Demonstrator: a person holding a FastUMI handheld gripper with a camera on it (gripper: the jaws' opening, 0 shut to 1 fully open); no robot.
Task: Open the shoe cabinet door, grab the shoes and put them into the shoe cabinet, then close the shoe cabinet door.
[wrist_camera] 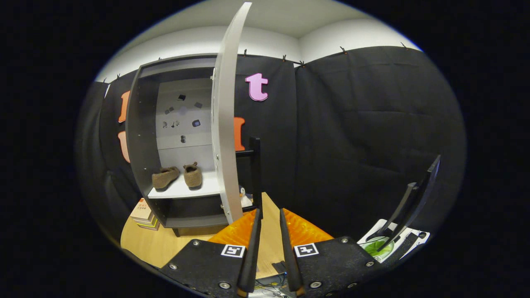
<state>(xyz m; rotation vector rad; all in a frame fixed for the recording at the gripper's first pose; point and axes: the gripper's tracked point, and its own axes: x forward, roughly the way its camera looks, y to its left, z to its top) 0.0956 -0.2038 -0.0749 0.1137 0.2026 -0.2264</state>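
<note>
I held the claw (270,217) nearly closed and empty, its fingers parted by only a narrow gap with nothing between them, just short of the shoe cabinet (143,124). The shoes (176,176), a brown pair, sat side by side on the pale shelf (182,190) inside, ahead of the fingers and off to their left. The cabinet door (225,124) stood wide open, its thin edge turned toward me just beyond the left finger. By my reading, the closing of that door was what remained. To do it well I would bring the fingers round to the door's outer face, to the right of that edge, and press it leftward in a smooth arc, keeping contact flat so the panel could not slip past the tips. A dark upright post (255,174) stood right behind the door, close enough to foul the approach. A small white figure (245,198) sat at the post's foot. A stack of books (144,215) lay on the wooden table (165,244) left of the cabinet. A tilted dark stand (414,198) stood well to the right.
</note>
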